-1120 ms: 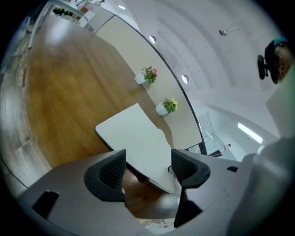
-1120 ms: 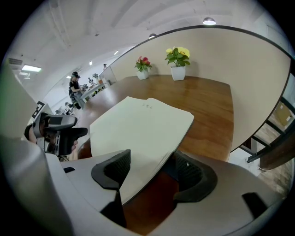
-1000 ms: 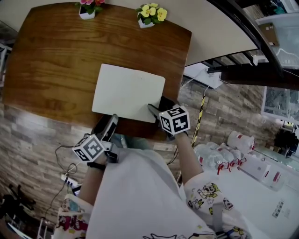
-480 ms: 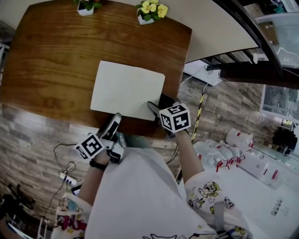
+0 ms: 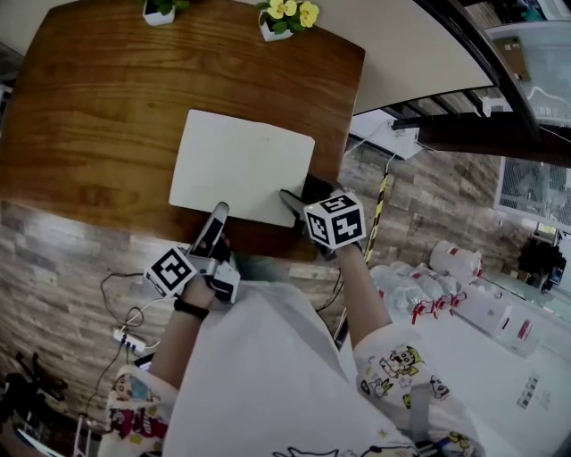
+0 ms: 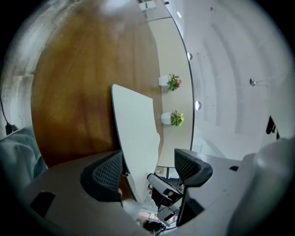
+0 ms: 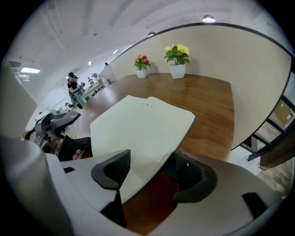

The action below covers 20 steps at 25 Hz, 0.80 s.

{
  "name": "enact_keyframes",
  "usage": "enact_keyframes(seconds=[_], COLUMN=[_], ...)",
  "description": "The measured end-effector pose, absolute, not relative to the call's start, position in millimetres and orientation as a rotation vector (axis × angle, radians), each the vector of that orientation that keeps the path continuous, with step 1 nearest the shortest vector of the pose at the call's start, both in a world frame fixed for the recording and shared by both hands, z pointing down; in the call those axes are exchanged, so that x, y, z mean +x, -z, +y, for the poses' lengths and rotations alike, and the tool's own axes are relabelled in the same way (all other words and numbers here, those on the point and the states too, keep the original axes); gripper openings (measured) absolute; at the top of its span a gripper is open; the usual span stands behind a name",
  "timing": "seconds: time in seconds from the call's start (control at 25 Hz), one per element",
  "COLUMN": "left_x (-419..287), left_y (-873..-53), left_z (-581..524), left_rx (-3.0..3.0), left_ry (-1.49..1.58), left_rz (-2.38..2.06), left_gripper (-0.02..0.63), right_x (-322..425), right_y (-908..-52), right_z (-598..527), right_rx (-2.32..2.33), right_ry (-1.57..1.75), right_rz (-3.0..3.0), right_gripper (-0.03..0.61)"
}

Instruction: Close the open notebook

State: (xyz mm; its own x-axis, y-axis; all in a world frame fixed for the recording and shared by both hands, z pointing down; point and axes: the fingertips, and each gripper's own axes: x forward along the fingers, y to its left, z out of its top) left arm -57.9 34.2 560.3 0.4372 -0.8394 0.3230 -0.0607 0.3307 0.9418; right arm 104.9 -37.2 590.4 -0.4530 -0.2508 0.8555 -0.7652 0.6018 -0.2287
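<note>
The notebook [image 5: 241, 165] lies flat on the brown wooden table [image 5: 89, 116] with a plain white face up; in the right gripper view the notebook [image 7: 138, 129] reaches in between the jaws. My right gripper [image 5: 302, 198] straddles its near right corner, one finger over the white face and the other beside the edge, pads apart. My left gripper [image 5: 217, 223] is at the near edge, rolled on its side; its jaws have just been opening and nothing is pinched. The near edge of the notebook [image 6: 136, 124] runs in between the jaws of the left gripper [image 6: 147, 161].
Two small white pots stand at the table's far edge, one with yellow flowers [image 5: 285, 16] and one with pink flowers [image 5: 161, 9]. The table's near edge is just under both grippers. Cables and white containers [image 5: 464, 286] lie on the floor to the right.
The left gripper has rolled about its own axis and crept up to the notebook's near edge, jaws wider than before. The right gripper and the notebook have stayed put.
</note>
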Motion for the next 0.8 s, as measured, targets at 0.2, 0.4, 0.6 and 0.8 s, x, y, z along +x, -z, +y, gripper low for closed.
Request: enact_keyframes(seconds=[0.2,0.4,0.6,0.8], left_x=[-64.0,-81.1,-97.2,-106.2], left_y=[-556.0,-557.7,-558.7,-559.0], left_z=[34.5,32.8,30.4,30.6], left_rx=[1.184,1.267,1.308,1.353], left_ry=[0.645,0.576,0.539,0.494], left_rz=[-0.991,-1.041,-1.068,-1.07], left_gripper=[0.327,0.327,0.327,0.327], right_x=[104.7,106.0,106.1,105.9], right_y=[-589.5,-590.9,-590.4,-590.4], right_z=[-37.4,-38.2,-38.0,-37.7], right_rx=[0.791,0.784,0.783,0.784], right_ry=[-0.777,-0.778,-0.777,-0.78], right_rz=[-1.99,-1.992,-1.995,-1.995], right_gripper=[0.268,0.268,0.268,0.27])
